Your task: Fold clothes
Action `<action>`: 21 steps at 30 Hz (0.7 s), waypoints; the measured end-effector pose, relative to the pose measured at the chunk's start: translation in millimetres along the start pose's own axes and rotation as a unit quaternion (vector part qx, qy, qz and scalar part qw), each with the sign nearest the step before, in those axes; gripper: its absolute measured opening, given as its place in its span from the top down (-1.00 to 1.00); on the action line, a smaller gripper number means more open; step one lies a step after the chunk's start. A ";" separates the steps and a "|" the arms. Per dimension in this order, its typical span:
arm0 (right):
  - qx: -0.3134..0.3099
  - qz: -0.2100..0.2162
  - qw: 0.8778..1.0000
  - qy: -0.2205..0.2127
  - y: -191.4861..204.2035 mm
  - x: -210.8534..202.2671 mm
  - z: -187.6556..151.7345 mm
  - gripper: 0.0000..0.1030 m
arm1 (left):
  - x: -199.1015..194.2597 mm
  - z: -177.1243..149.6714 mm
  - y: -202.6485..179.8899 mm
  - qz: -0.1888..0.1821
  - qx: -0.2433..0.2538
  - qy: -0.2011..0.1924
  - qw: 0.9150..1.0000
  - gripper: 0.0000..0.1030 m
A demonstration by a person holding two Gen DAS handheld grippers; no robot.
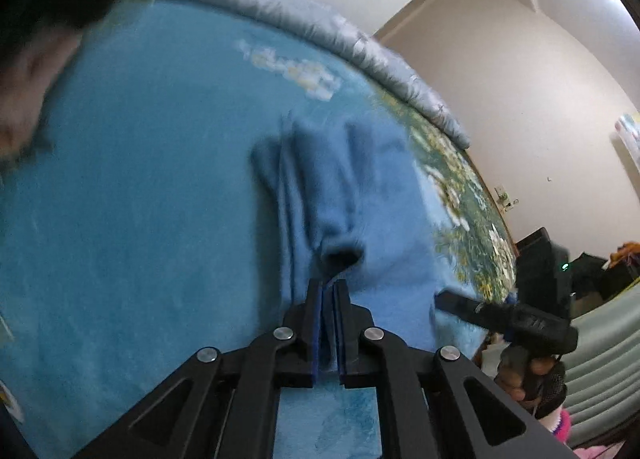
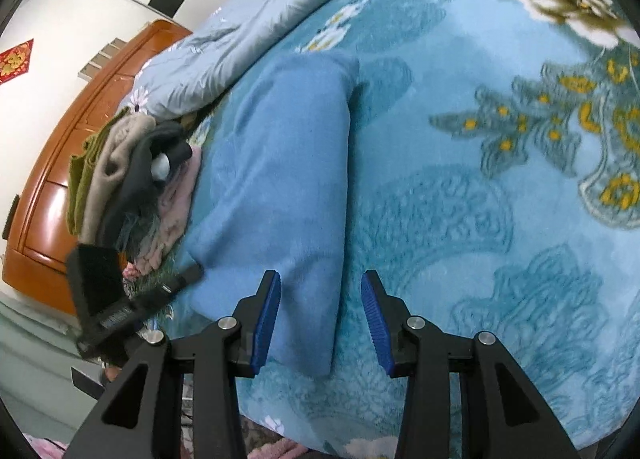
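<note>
Left gripper has its two blue-padded fingers pressed together on a bunched edge of the blue garment, fabric pinched between the pads and pulled into several ridges running away from the jaws. Right gripper has its two fingers spread apart, nothing between the pads; it hovers over the near end of the same blue garment, which lies as one long folded strip on the blanket, right edge folded over into a clean seam, far end squared off. One garment in work, two grippers, one bed. Blanket is teal fleece with a floral print, white and yellow flowers on the far right in the right wrist view. A pale grey-blue quilt is bunched along the far edge of the bed. One stack of clothes sits left of the garment, just beside it: I count roughly four or five items, olive, beige, dark grey, pink, exact count unclear. Wooden headboard behind the stack. In the left wrist view the right gripper shows at the right, its tip at the garment's edge, held by the person's hand; that view is motion-blurred. In the right wrist view the left gripper shows at lower left, also blurred, near the garment's left near corner.
</note>
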State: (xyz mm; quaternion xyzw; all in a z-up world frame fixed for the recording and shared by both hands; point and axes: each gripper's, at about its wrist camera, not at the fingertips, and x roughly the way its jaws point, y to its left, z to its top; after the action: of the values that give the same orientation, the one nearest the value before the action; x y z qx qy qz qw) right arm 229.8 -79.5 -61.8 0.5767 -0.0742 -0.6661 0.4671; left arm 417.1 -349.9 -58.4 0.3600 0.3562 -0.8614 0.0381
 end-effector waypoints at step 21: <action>0.012 0.045 0.999 0.021 -2.2 13.3 -21.8 0.15 | 63.5 91.5 12.9 0.020 0.007 -0.010 1.000 0.80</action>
State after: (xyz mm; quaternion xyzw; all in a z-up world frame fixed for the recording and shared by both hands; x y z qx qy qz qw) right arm 248.3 -78.1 -79.6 0.5920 -0.0979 -0.6316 0.4909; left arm 320.1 -406.1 -62.5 0.3586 0.3427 -0.8664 0.0567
